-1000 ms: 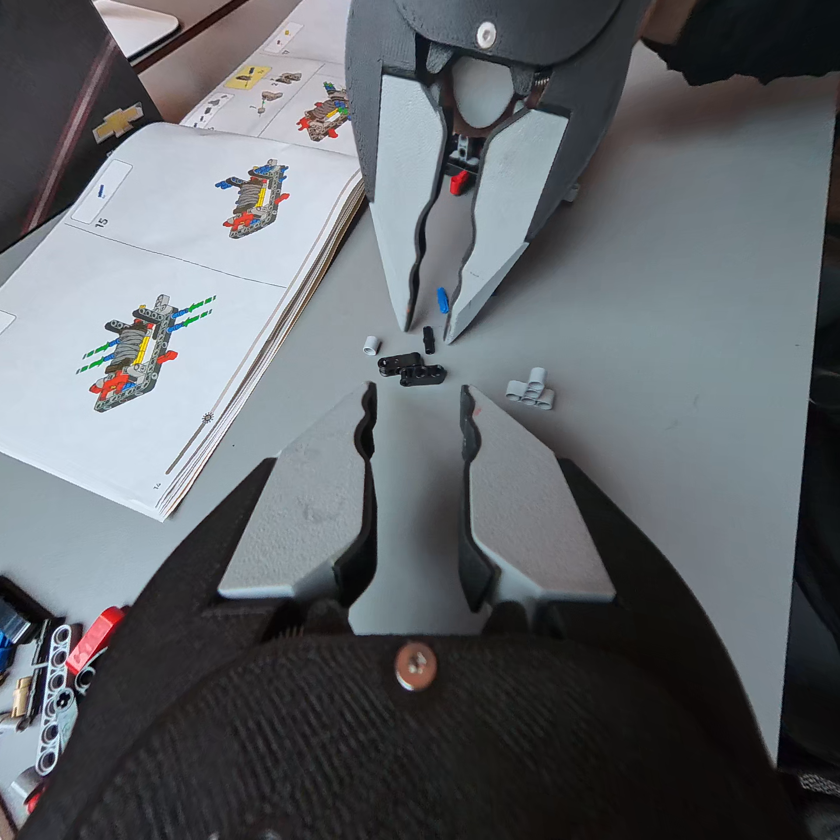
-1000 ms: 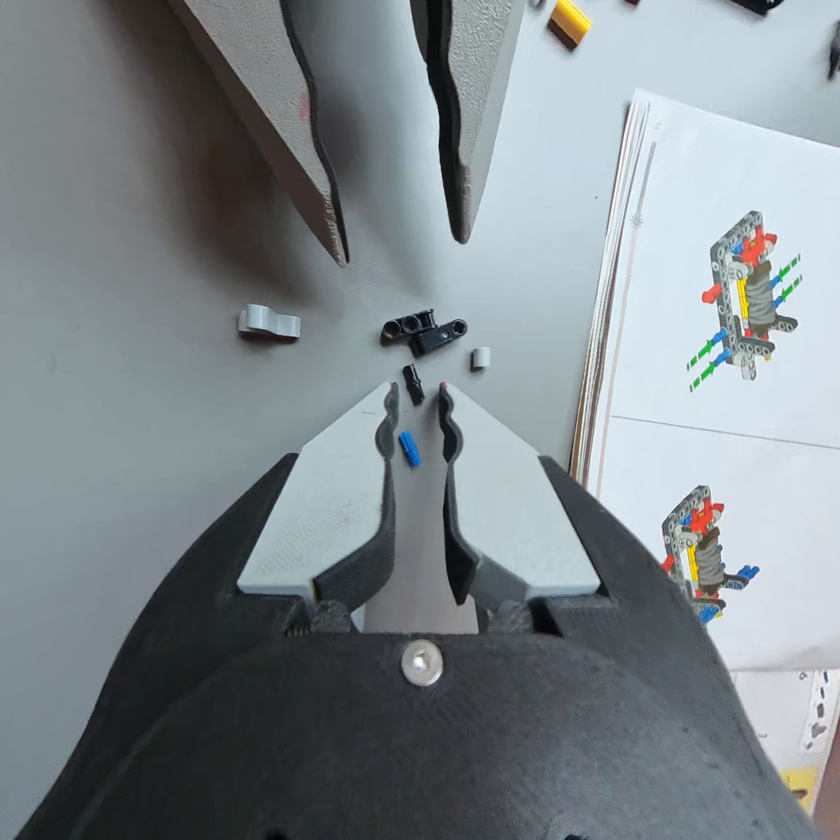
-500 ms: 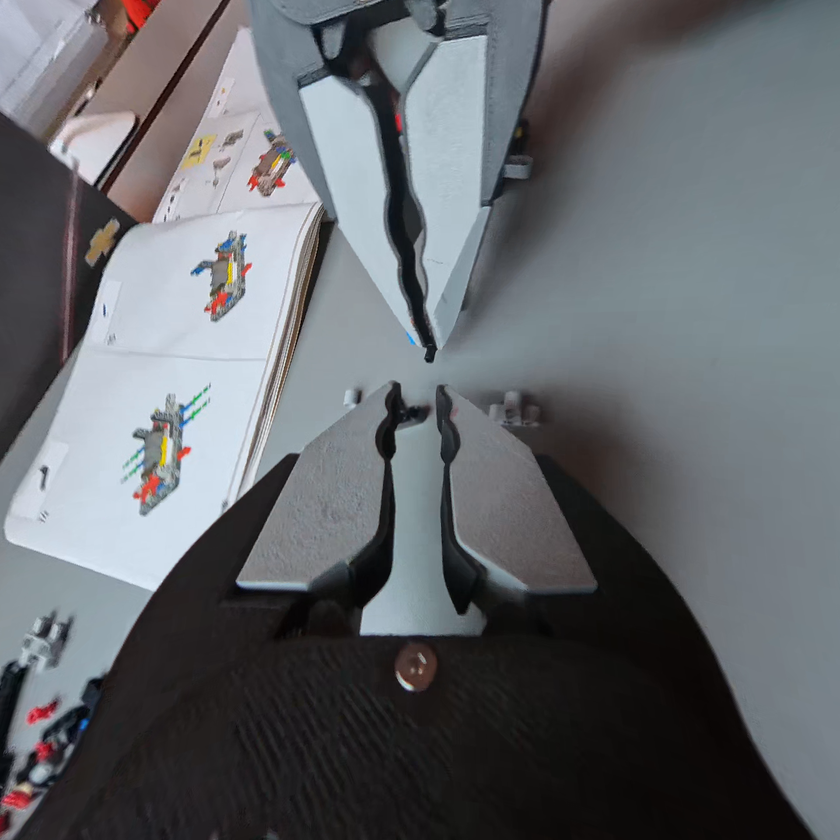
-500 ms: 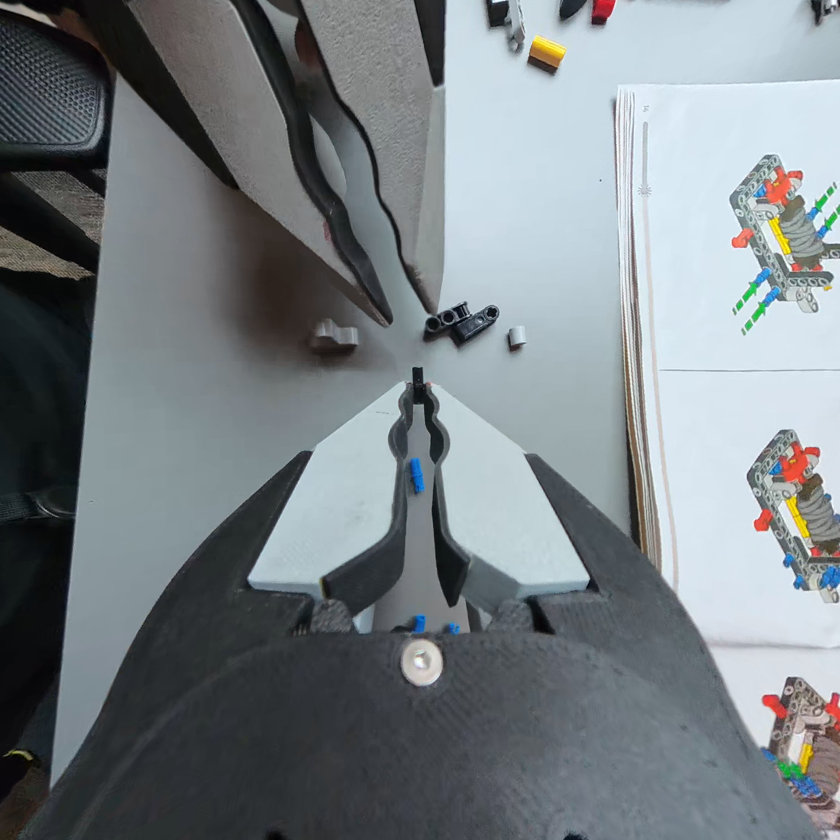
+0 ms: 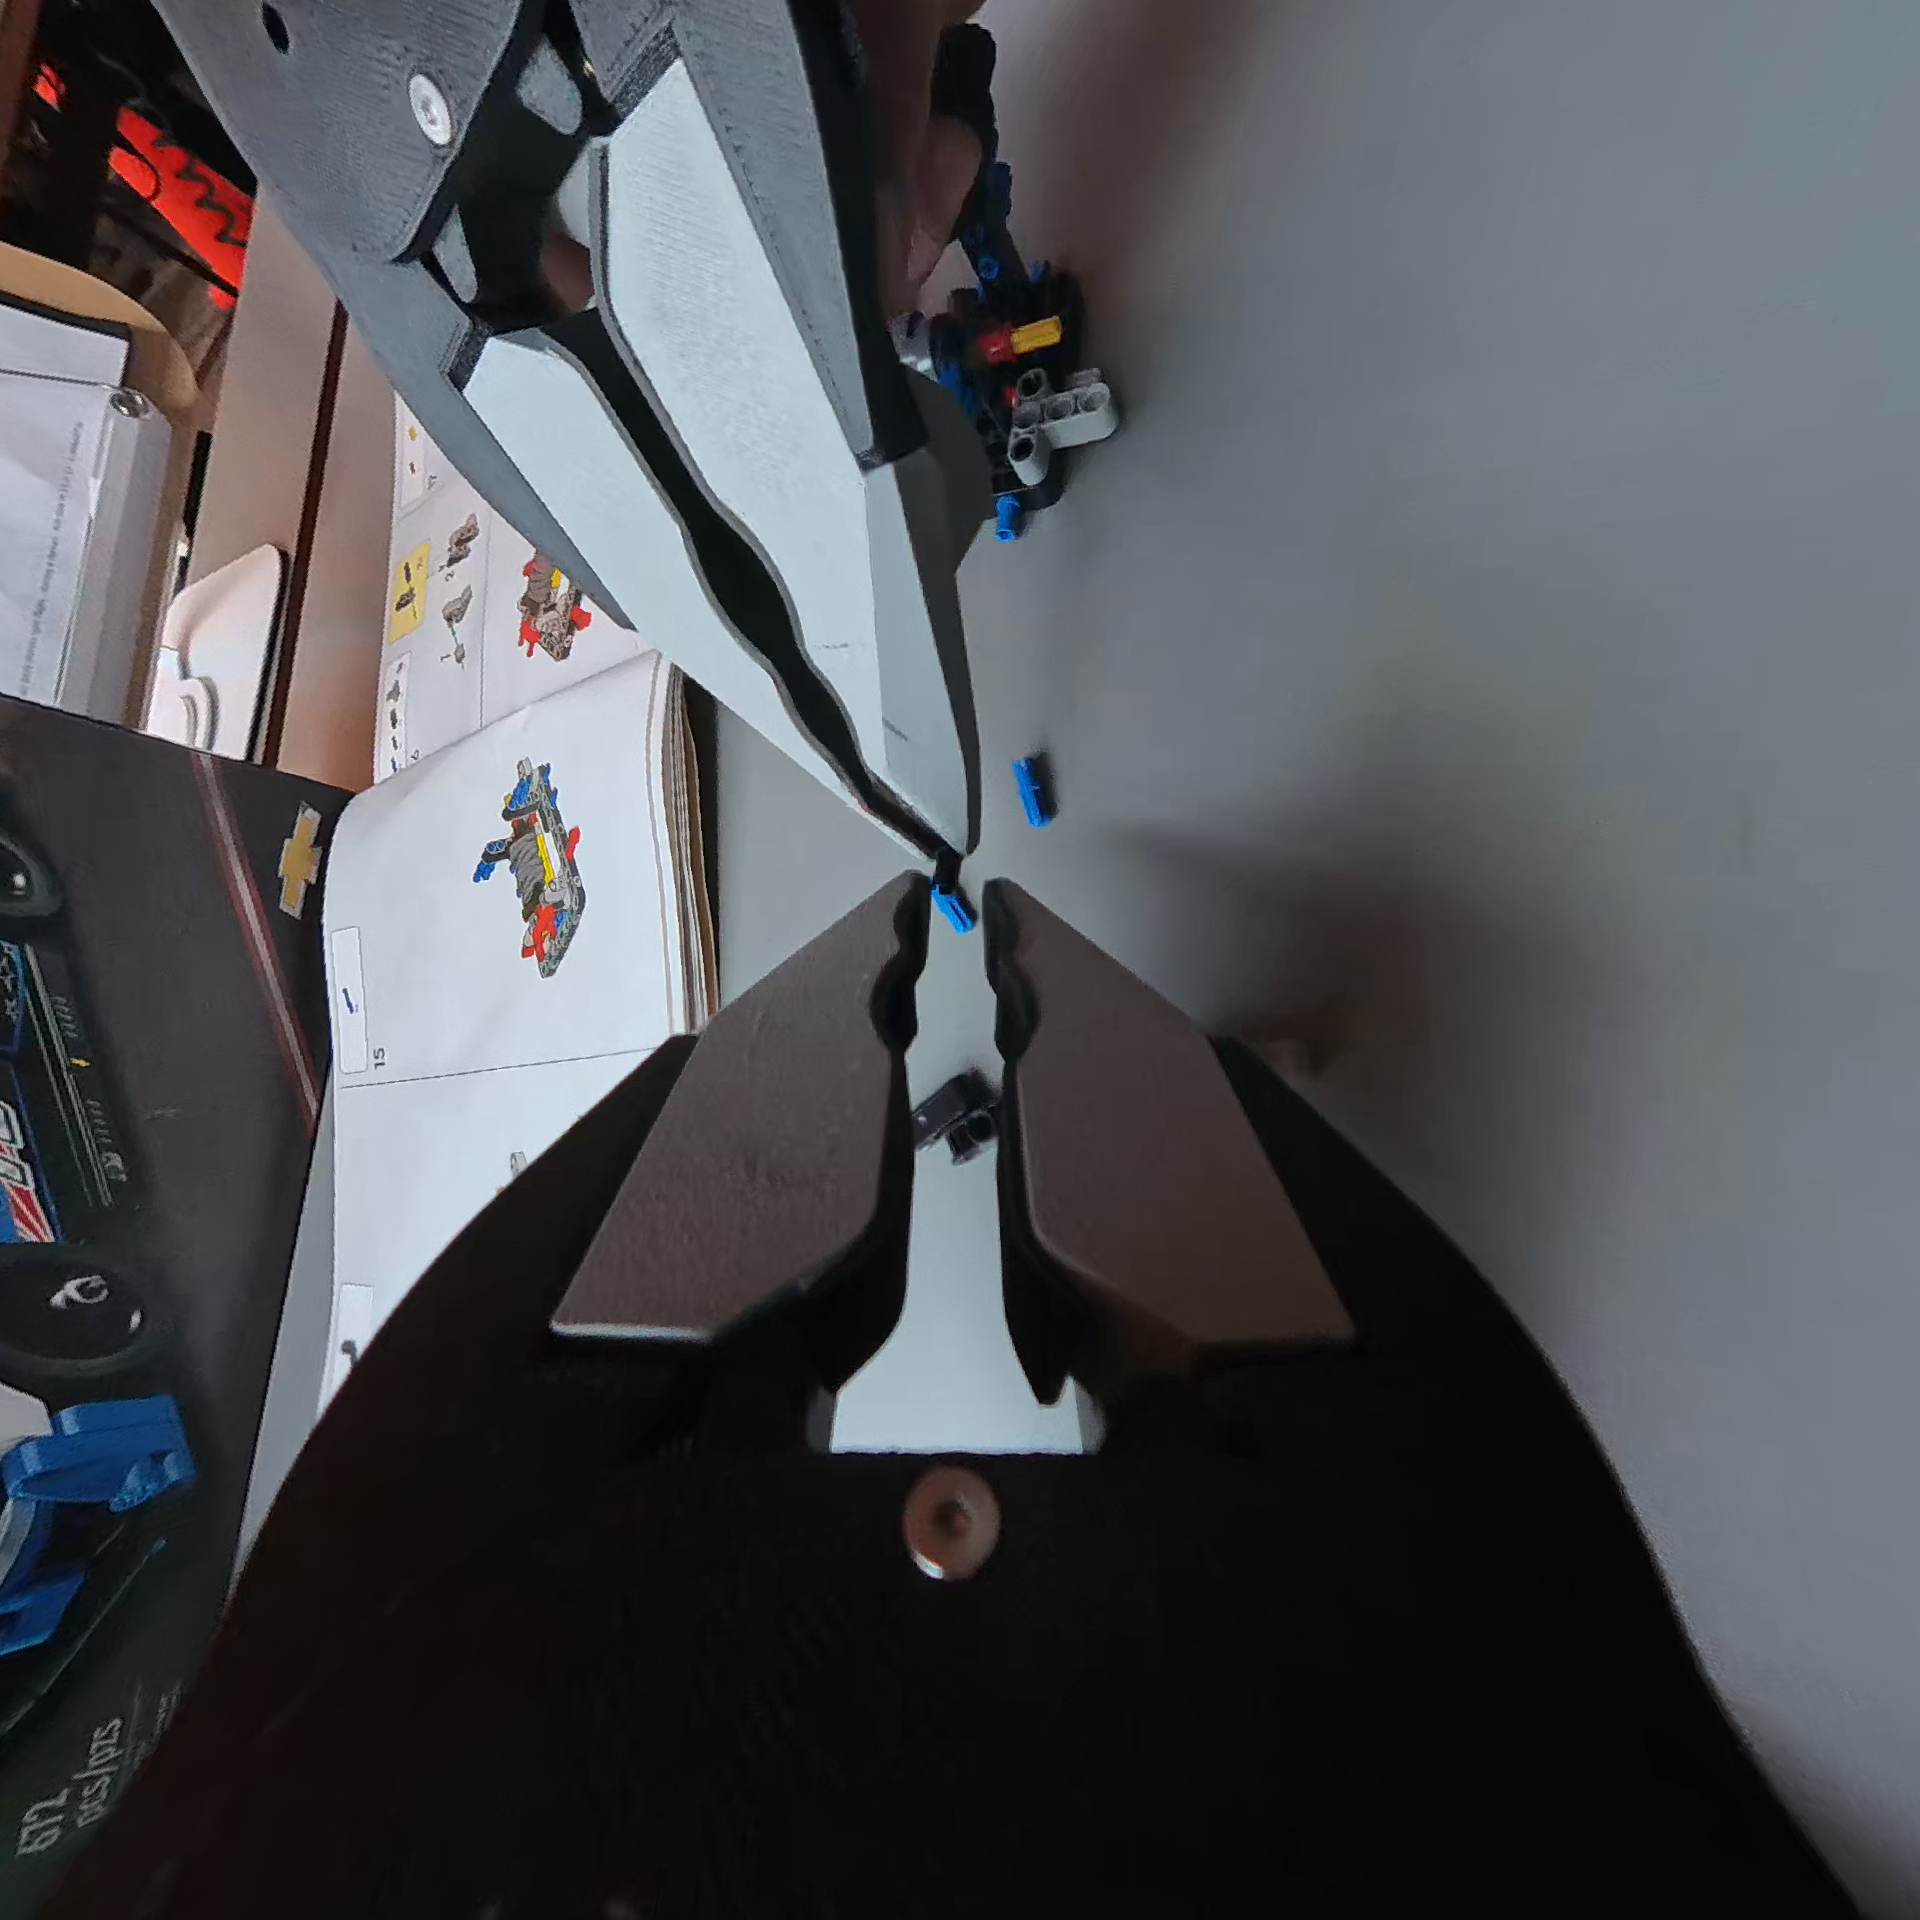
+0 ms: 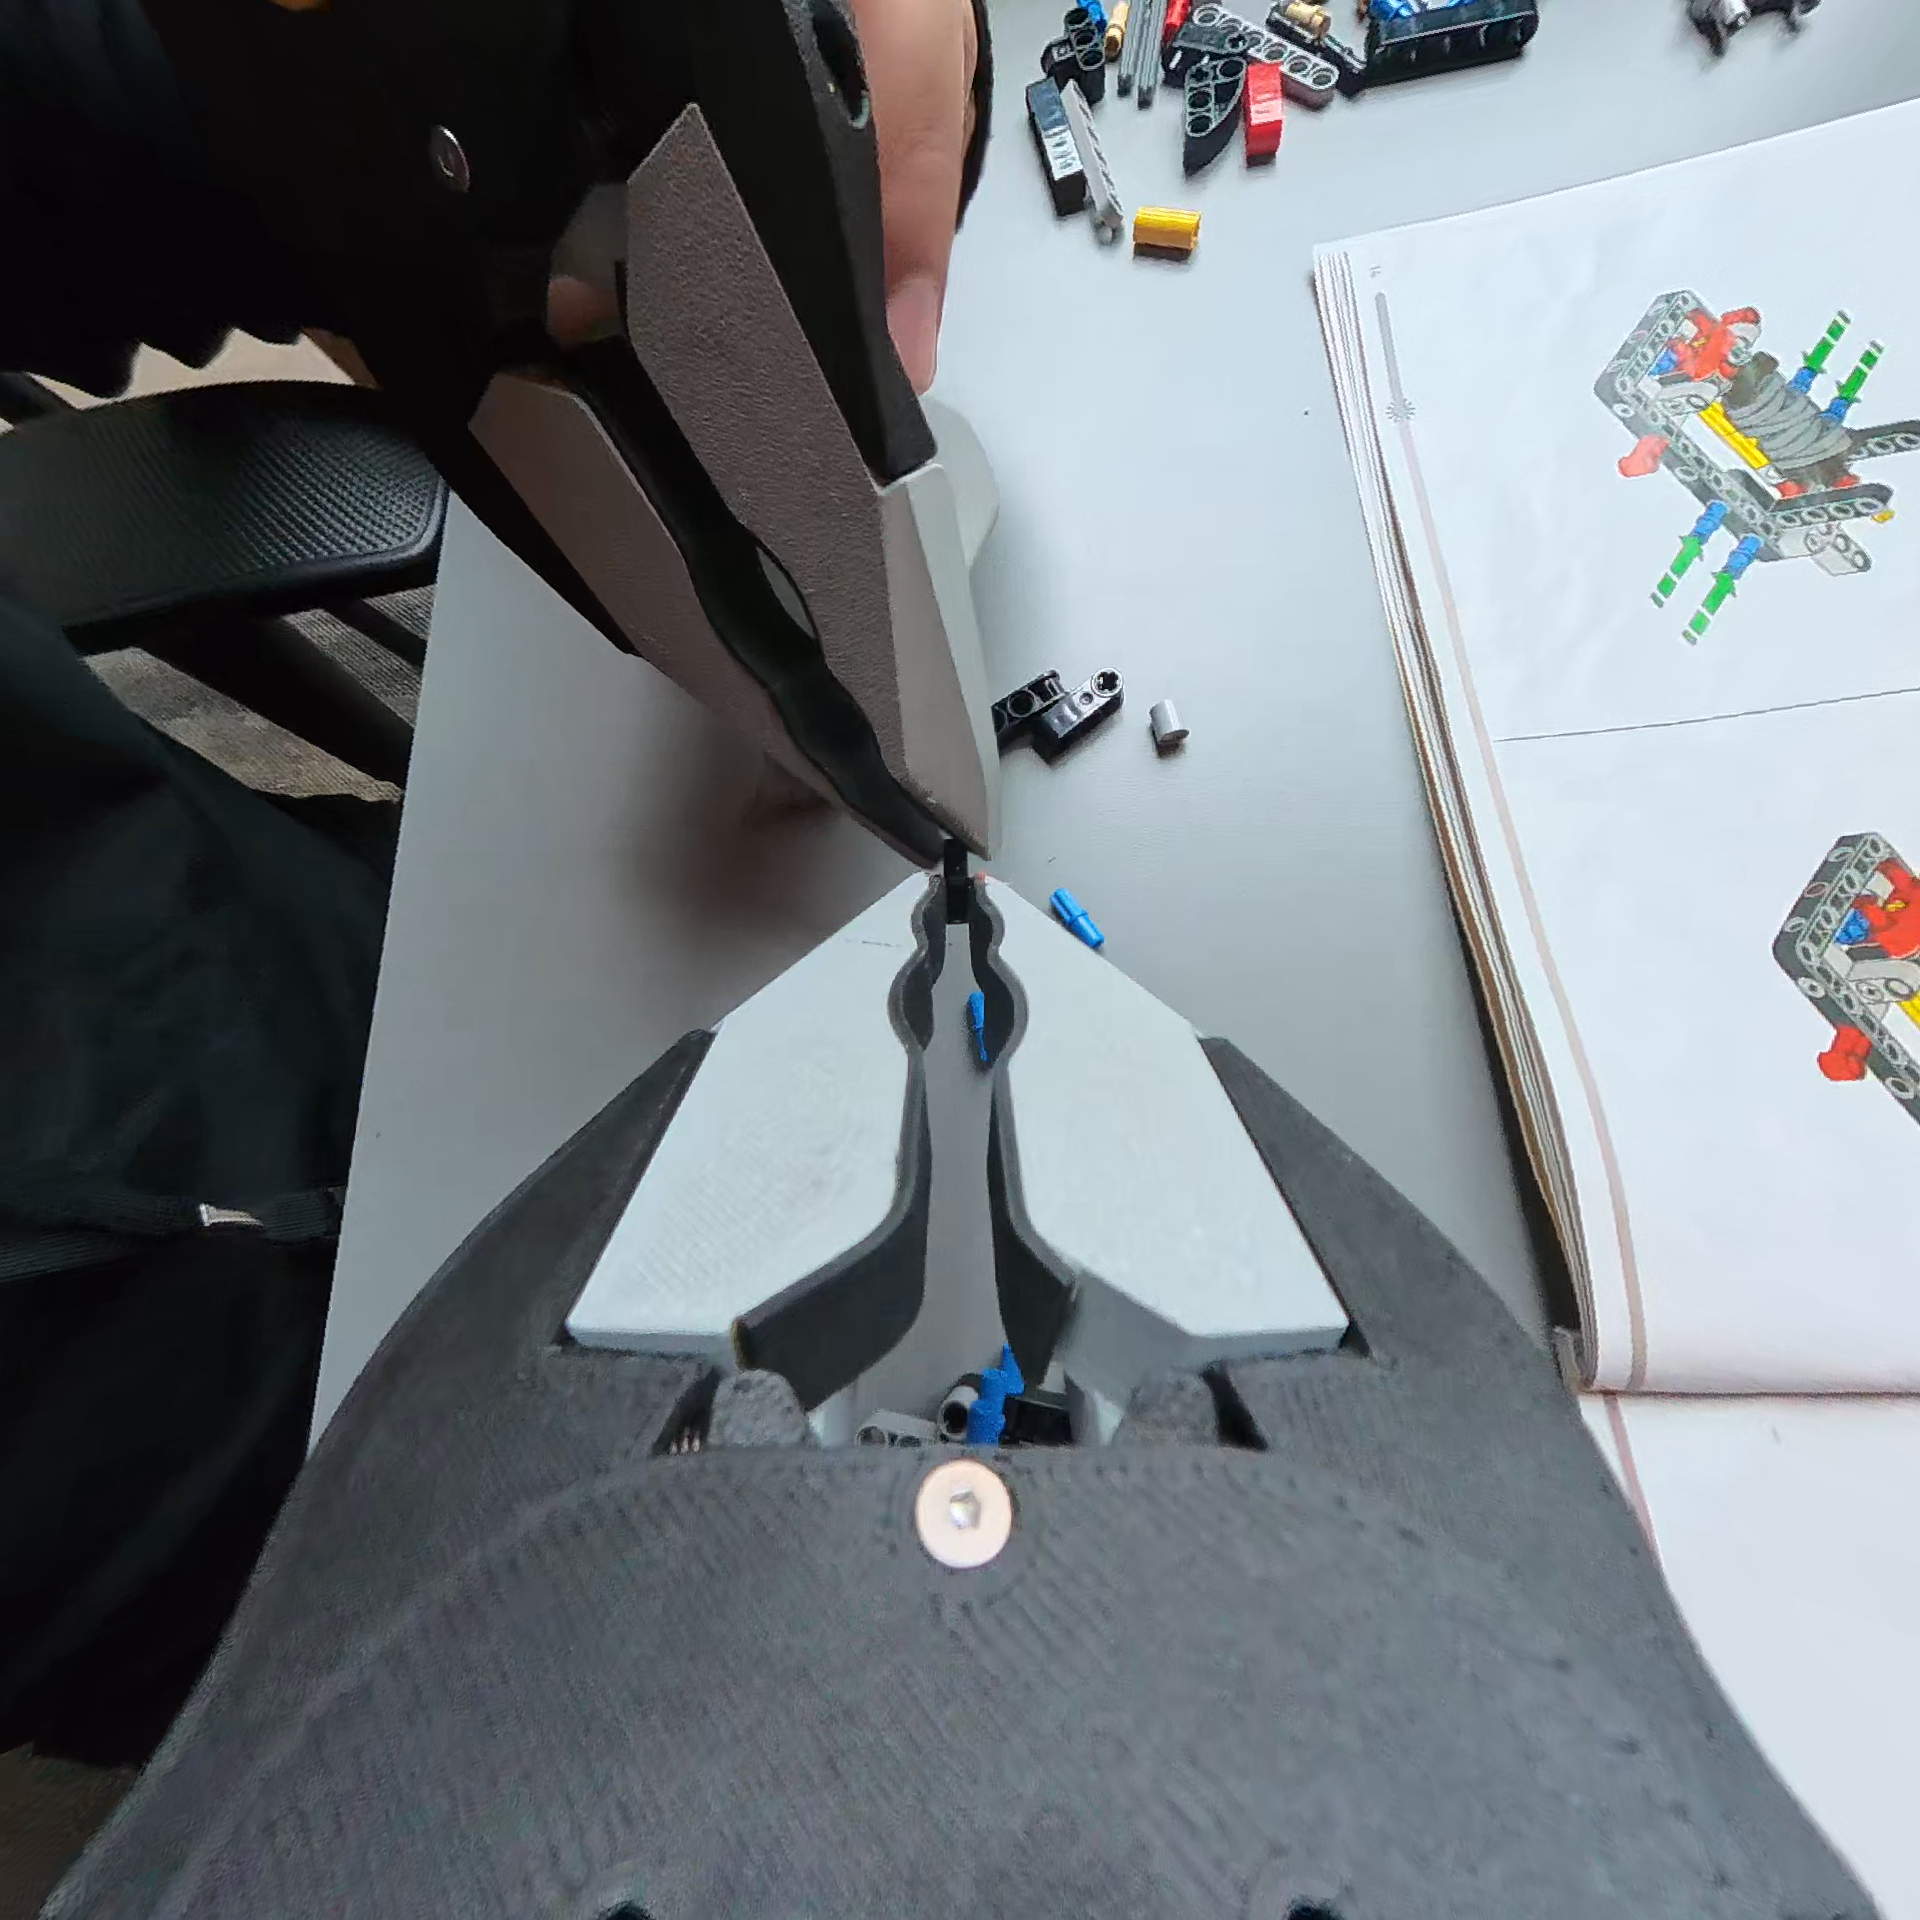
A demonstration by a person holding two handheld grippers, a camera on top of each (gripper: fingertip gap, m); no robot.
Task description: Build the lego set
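My right gripper (image 6: 956, 894) is shut on a small black pin (image 6: 954, 883), which sticks out past its tips. In the left wrist view the right gripper (image 5: 951, 847) comes down from the top with the pin (image 5: 945, 868) at its tip. My left gripper (image 5: 954, 899) is open by a narrow gap and holds nothing. It meets the right gripper tip to tip, with the pin's free end at its gap. Two black connectors (image 6: 1060, 712) lie on the grey table (image 6: 1195, 468) below, also seen between my left fingers (image 5: 956, 1117). Two blue pins (image 6: 1075, 920) (image 6: 977, 1029) lie on the table.
An open instruction booklet (image 6: 1662, 779) lies to one side, also in the left wrist view (image 5: 499, 904). A partly built model (image 5: 1023, 384) stands beyond the right gripper. Several loose parts (image 6: 1195, 73) and a small grey bush (image 6: 1169, 722) lie about. A dark box (image 5: 104, 1039) sits beside the booklet. It is some 6 cm from my left tips to the small grey bush (image 6: 1169, 722).
My right gripper shut on the black pin and lifted it off the table. My left gripper narrowed its gap, rose and tilted until its tips met the right gripper's.
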